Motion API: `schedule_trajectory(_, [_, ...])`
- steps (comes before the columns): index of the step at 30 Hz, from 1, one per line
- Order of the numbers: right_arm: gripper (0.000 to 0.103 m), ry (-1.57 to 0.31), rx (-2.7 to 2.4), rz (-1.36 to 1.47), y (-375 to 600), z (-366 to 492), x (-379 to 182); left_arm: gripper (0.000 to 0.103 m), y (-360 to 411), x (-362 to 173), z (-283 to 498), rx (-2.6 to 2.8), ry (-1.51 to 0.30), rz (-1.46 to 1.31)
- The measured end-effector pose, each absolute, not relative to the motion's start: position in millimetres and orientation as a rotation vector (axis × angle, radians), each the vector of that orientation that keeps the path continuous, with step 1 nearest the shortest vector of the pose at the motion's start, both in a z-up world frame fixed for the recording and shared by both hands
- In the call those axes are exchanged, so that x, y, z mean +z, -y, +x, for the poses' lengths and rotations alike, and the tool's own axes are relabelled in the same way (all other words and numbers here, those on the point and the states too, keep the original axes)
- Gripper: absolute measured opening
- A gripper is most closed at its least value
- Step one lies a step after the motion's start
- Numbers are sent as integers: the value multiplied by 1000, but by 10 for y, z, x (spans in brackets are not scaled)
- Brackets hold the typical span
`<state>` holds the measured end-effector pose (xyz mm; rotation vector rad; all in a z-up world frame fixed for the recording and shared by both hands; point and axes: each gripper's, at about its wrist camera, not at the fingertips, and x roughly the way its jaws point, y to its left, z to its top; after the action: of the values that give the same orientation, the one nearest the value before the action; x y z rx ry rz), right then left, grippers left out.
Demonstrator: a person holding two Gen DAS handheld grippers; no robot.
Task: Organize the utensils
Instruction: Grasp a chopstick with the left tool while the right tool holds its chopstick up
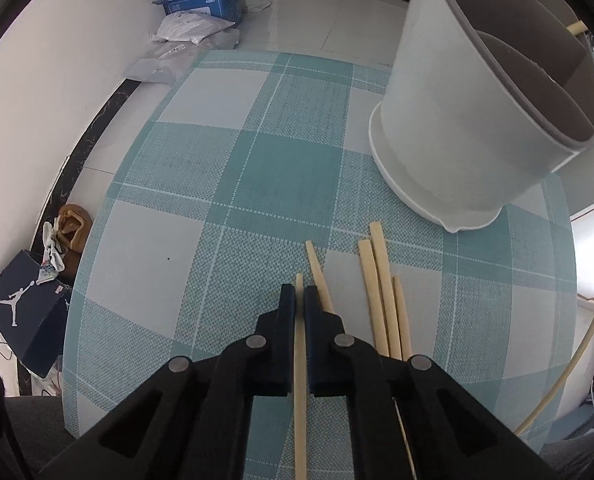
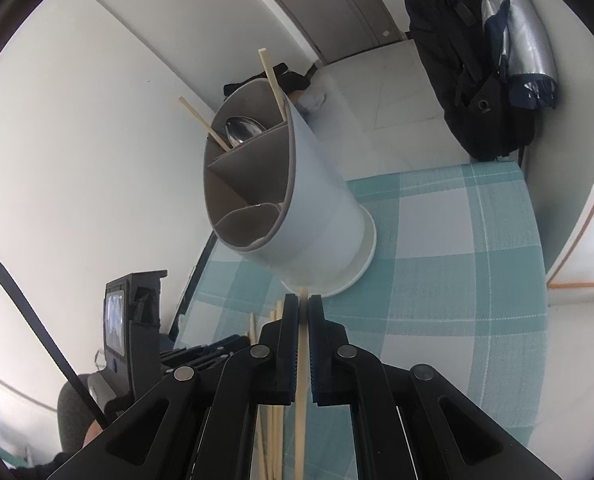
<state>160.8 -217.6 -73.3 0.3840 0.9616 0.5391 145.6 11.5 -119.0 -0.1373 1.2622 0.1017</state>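
My left gripper (image 1: 300, 294) is shut on a pale wooden chopstick (image 1: 300, 360) that lies along the checked tablecloth (image 1: 257, 160). Several more loose chopsticks (image 1: 381, 292) lie just right of it. The white utensil holder (image 1: 449, 128) with grey dividers stands at the far right. In the right wrist view, my right gripper (image 2: 303, 304) is shut on another chopstick (image 2: 302, 420), with its tip near the foot of the holder (image 2: 321, 208). That holder has a spoon (image 2: 243, 128) and two chopsticks (image 2: 273, 80) standing in its far compartments.
The table's left edge drops to a tiled floor with a dark shoe box (image 1: 21, 312), a blue package (image 1: 201, 4) and plastic bags. A black backpack (image 2: 477, 100) and a silver umbrella (image 2: 517, 40) hang beyond the table's far end.
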Motion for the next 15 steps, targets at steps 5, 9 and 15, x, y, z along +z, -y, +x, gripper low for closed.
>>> schedule_trajectory(5, [4, -951, 529, 359, 2124, 1593, -722, 1, -206, -1106, 1504, 89, -1212, -153])
schedule_trajectory(9, [4, -926, 521, 339, 2101, 1551, -684, 1, -251, -760, 1362, 57, -1047, -200])
schedule_trajectory(15, [4, -879, 500, 315, 2096, 1438, -602, 1, -184, -172, 1052, -10, -828, -208])
